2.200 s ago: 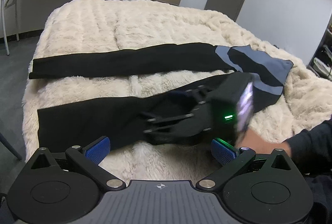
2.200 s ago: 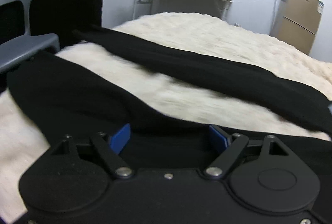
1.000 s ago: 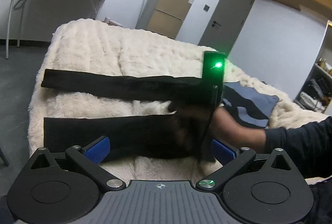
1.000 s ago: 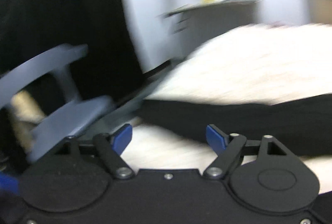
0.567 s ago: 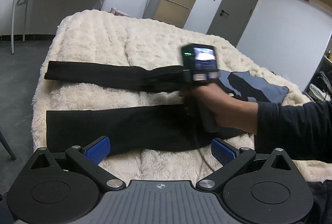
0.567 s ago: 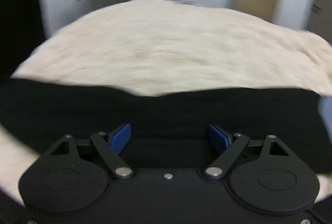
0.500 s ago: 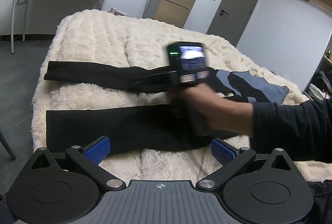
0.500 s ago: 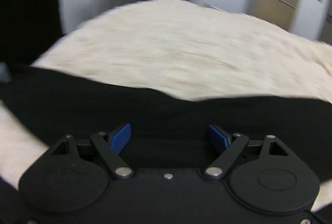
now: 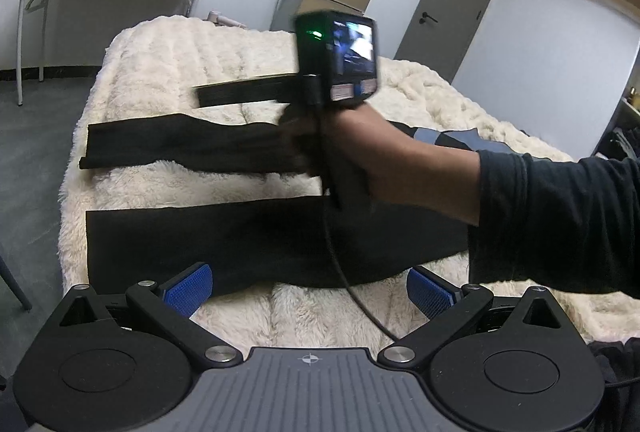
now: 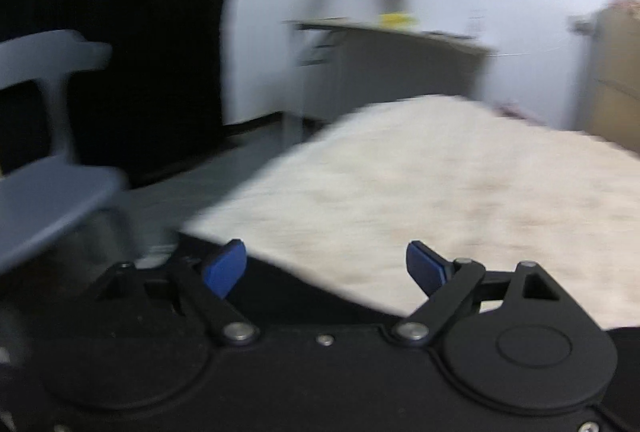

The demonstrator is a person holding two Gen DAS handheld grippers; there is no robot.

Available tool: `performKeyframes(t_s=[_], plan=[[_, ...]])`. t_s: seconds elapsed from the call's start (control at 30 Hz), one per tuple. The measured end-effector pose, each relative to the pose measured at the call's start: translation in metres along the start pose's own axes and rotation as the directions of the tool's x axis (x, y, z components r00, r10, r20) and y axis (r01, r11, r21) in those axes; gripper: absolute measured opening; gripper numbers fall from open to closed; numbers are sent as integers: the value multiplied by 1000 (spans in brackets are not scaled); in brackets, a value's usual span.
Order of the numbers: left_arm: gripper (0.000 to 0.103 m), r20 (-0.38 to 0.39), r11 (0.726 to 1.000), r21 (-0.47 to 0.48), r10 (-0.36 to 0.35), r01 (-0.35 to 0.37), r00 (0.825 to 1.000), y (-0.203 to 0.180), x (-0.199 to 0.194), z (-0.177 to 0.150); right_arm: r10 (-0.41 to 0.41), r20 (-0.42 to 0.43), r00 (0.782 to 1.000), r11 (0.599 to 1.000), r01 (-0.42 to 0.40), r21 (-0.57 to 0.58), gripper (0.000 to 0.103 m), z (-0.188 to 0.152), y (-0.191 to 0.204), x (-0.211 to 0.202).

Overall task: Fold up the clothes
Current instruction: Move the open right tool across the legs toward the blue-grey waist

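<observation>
Black trousers [image 9: 248, 236] lie legs crosswise on the bed [image 9: 160, 44]; right tongs [image 10: 325, 268] nearer the far leg, just opened wider, empty. Left tongs [image 9: 308, 284] open, empty.

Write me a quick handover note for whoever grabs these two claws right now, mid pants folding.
Left claw: open, nothing in it, low over the near edge of the bed.
Right claw: its jaws have just been opening and stand wide with nothing between them; the right hand holds it up over the far leg.
Pants: black, spread flat on the fluffy cream bed cover, two legs side by side with a gap between them, cuffs toward the left, grey-panelled waist on the right.
Done: pants laid out.
Left: no fold shows yet. Probably bring one leg over the other, then fold lengthwise.
</observation>
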State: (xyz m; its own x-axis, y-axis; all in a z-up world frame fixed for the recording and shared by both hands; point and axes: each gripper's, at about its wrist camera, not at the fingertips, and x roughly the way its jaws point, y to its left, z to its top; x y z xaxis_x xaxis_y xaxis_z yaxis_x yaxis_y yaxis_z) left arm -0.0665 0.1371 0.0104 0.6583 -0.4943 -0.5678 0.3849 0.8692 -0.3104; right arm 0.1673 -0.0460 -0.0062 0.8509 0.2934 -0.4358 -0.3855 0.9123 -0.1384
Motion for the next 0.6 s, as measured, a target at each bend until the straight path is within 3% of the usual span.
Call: performKeyframes(t_s=[0.1,0.2,0.33,0.43,0.5,0.57,0.6], plan=[[103,-3,1000,8,-5,5,1000,-1,0,0,-102,-63,993,994,99,-44,85,-17,-16,9],[103,-11,1000,17,-9,10,1000,-1,2,0,-97,-119,988,993,88,-82,83,-29,-5,20],[103,-10,1000,-5,-19,19,1000,3,2,0,-49,-93,994,981,31,-190,82,-29,57,31],[103,-7,999,-20,-25,25,1000,6,2,0,-40,-51,998,950,23,-312,69,-19,125,36],[103,-10,999,-24,-28,28,1000,7,2,0,-11,-37,999,936,-2,-352,73,-17,150,41],[103,-21,999,-23,-29,29,999,7,4,0,97,-86,992,896,-125,-427,81,-17,186,51],[103,-23,999,-24,-29,29,999,7,4,0,117,-90,989,878,-145,-455,80,-17,195,52]])
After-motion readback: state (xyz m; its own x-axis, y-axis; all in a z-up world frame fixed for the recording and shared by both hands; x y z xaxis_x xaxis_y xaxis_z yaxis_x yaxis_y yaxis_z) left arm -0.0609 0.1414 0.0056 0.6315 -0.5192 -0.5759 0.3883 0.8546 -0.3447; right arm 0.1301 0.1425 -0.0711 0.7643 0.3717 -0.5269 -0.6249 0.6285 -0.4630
